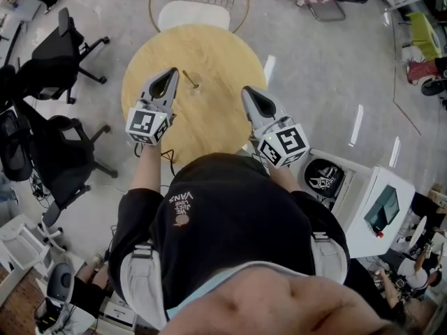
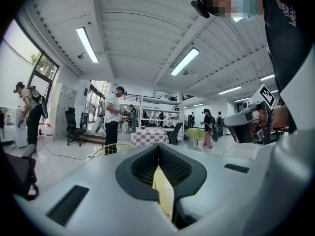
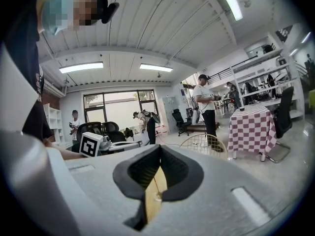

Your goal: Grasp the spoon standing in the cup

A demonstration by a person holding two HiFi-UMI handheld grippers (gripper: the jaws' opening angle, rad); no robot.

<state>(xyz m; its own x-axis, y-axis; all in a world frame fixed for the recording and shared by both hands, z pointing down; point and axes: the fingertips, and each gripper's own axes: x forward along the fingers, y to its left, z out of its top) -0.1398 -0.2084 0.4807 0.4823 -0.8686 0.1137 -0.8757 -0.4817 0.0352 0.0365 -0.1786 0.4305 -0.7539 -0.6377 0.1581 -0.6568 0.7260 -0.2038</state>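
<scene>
- The round wooden surface (image 1: pixel 209 124) lies under both tools.
- The left hand-held gripper (image 1: pixel 172 72) is clenched on nothing, its tip just beside the cup.
- The right hand-held gripper (image 1: pixel 246 91) is also clenched and empty, farther from the cup.
- The clear cup (image 1: pixel 195 84) stands toward the surface's far side.
- The spoon (image 1: pixel 188 76) leans inside it.

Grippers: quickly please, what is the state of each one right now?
Left gripper: closed, jaw tips together, holding nothing.
Right gripper: closed, jaw tips together, holding nothing.
</scene>
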